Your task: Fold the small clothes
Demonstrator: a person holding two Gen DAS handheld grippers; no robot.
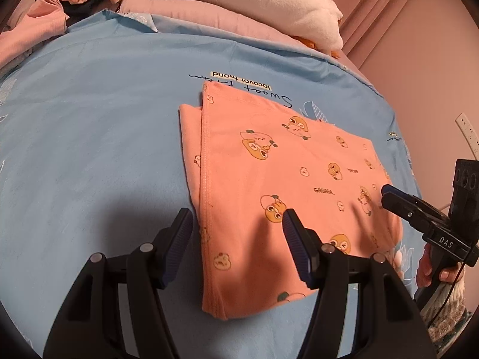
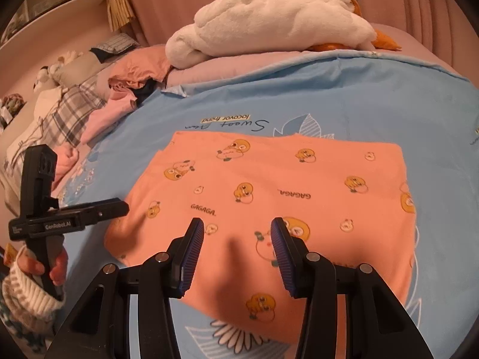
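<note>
An orange garment (image 1: 284, 185) printed with yellow cartoon ducks lies folded flat on the blue bedsheet (image 1: 89, 125). In the right wrist view the same orange garment (image 2: 269, 197) fills the middle. My left gripper (image 1: 238, 218) hovers open above the garment's near left edge, with nothing between its fingers. My right gripper (image 2: 238, 227) hovers open over the garment's near edge, also holding nothing. The right gripper (image 1: 389, 193) shows at the right of the left wrist view, over the garment's right side. The left gripper (image 2: 119, 206) shows at the left of the right wrist view, held by a hand (image 2: 57, 266).
A white plush toy (image 2: 269, 21) lies on pink bedding at the far side. A heap of pink, orange and plaid clothes (image 2: 89, 98) sits at the far left. A pink wall (image 1: 419, 59) borders the bed on the right. The blue sheet (image 2: 389, 95) spreads around the garment.
</note>
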